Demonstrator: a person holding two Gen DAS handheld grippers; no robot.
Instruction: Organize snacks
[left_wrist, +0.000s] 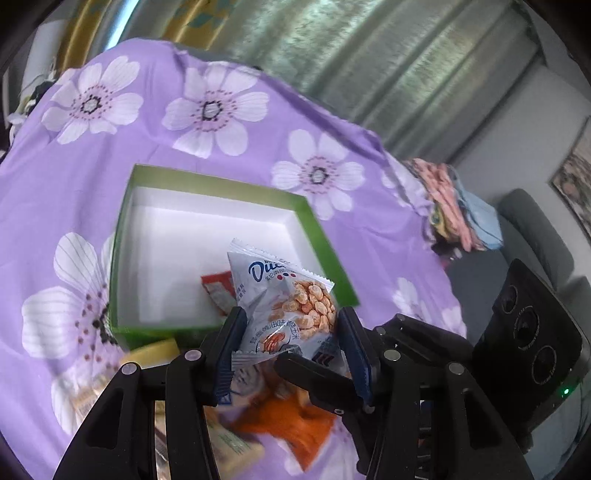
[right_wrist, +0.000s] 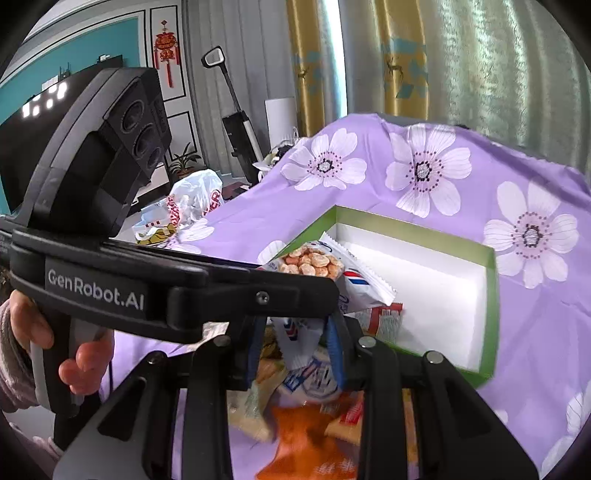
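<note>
While the left gripper (left_wrist: 290, 341) clamps a corn snack packet (left_wrist: 291, 302) above the green box's (left_wrist: 236, 184) near edge, the right gripper (right_wrist: 295, 350) pinches a white packet (right_wrist: 308, 354).

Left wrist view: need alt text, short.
The left hand-held gripper is shut on a white corn snack packet, held over the near edge of an open green box with a white inside. A red packet lies in the box, on a purple floral cloth; more snack packets lie below the gripper.
</note>
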